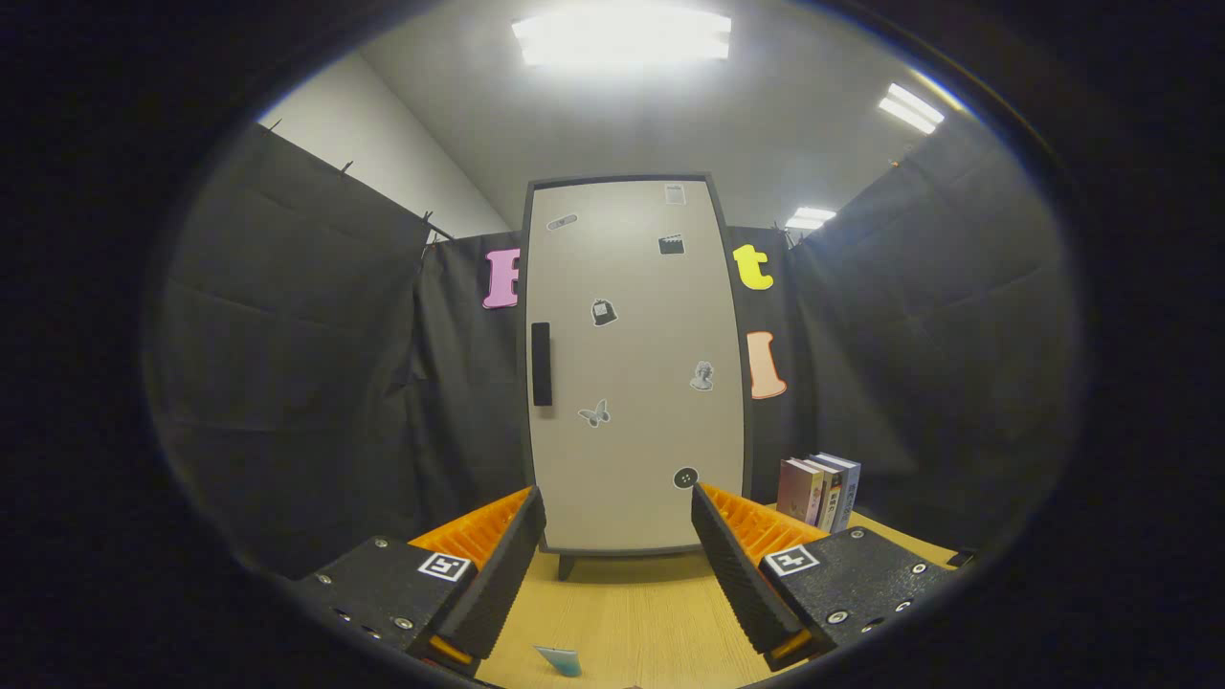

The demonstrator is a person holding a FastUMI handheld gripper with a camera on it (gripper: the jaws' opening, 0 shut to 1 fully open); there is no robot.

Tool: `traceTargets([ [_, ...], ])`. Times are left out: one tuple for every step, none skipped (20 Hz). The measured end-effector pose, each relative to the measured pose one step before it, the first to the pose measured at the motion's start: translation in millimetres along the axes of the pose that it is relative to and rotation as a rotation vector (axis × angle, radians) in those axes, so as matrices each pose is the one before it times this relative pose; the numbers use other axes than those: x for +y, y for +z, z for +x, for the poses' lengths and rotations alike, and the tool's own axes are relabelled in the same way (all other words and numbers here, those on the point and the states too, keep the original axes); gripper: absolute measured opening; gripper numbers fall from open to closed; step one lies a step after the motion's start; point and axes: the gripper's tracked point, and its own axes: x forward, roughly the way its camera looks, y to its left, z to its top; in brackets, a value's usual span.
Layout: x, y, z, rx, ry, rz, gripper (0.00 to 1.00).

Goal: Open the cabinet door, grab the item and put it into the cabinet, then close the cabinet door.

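1. Closest to the camera is the gripper [617, 565]. Its two fingers are spread wide apart and hold nothing.
2. A small blue thing [560, 659] lies on the table between the fingers, at 6 o'clock. It may be the item to put away, but it is too small to tell. It looks thin and light, so I would pinch it gently by its edges.
3. The cabinet [635, 368] stands straight ahead at 12 o'clock, beyond the fingers. Its door is shut, so opening it comes first.
4. The dark handle [542, 364] sits on the door's left side, at 11 o'clock. It looks stiff and hard, a good place to grab and pull.
5. Little stickers [603, 312] dot the door.
6. Some books [819, 491] stand upright at 2 o'clock, just beside the cabinet.
7. The wooden table [632, 612] looks smooth and flat.
8. Black cloth walls [306, 373] hang all around, with bright ceiling lights [622, 36] above.
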Motion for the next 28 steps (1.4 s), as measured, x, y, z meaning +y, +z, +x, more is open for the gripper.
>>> traceTargets([
  [0.15, 0.15, 1.22, 0.00354, 0.00122, 0.00274, 0.95],
  [-0.06, -1.58, 0.27, 0.00274, 0.00004, 0.00312, 0.95],
  [1.01, -0.41, 0.83, 0.00291, 0.00078, 0.00326, 0.95],
  [-0.09, -0.57, 0.35, 0.00216, 0.00068, 0.00346, 0.95],
  [0.85, 0.64, 0.99, -0.00032, 0.00117, 0.00339, 0.95],
  [1.02, -0.66, 0.43, -0.00081, 0.00091, 0.00246, 0.95],
  [0.96, 2.24, 2.22, -0.00196, 0.00066, 0.00217, 0.95],
  [1.99, 3.11, 3.64, -0.00264, 0.00265, 0.00119, 0.95],
  [2.55, 5.09, 5.08, -0.003, 0.00243, 0.00136, 0.95],
  [4.02, 5.44, 5.15, -0.004, 0.00416, 0.00354, 0.95],
  [3.85, 6.86, 5.97, -0.00572, 0.00771, 0.00679, 0.95],
  [5.31, 5.73, 8.11, -0.0047, 0.00928, 0.00778, 0.95],
  [3.46, 6.57, 8.89, -0.00331, 0.00761, 0.00871, 0.95],
  [1.88, 5.35, 10.49, -0.00144, 0.00768, 0.00874, 0.95],
  [1.97, 6.37, 11.85, -0.00424, 0.00593, 0.00928, 0.95],
  [3.05, 4.98, 9.02, -0.00297, 0.00475, 0.00507, 0.95],
  [2.3, 7.2, 12.2, -0.00319, 0.00231, 0.00186, 0.95],
  [2.13, 6.89, 11.34, -0.0063, 0.00116, 0.00017, 0.95],
  [3.05, 4.91, 12.32, -0.00462, 0.00234, -0.00205, 0.95],
  [2.05, 6.71, 13.4, -0.00735, 0.00557, -0.00079, 0.95],
  [3.59, 4.14, 11.61, -0.00396, 0.00449, -0.00322, 0.95],
  [6.48, 1.33, 10.96, 0.00209, 0.00524, -0.00764, 0.95],
  [5.0, 2.34, 13.5, 0.00265, 0.00506, -0.00455, 0.95],
  [5.17, 3.39, 12.79, 0.00299, 0.00583, -0.00131, 0.95],
  [5.56, 2.93, 12.95, -0.00304, 0.0053, 0.0021, 0.95],
  [2.74, 0.82, 11.46, -0.00128, 0.00537, 0.00085, 0.95],
  [3.72, 1.29, 10.7, -0.00334, 0.00279, -0.00349, 0.95],
  [3.84, -0.56, 11.18, 0.00065, 0.00126, -0.00629, 0.95],
])
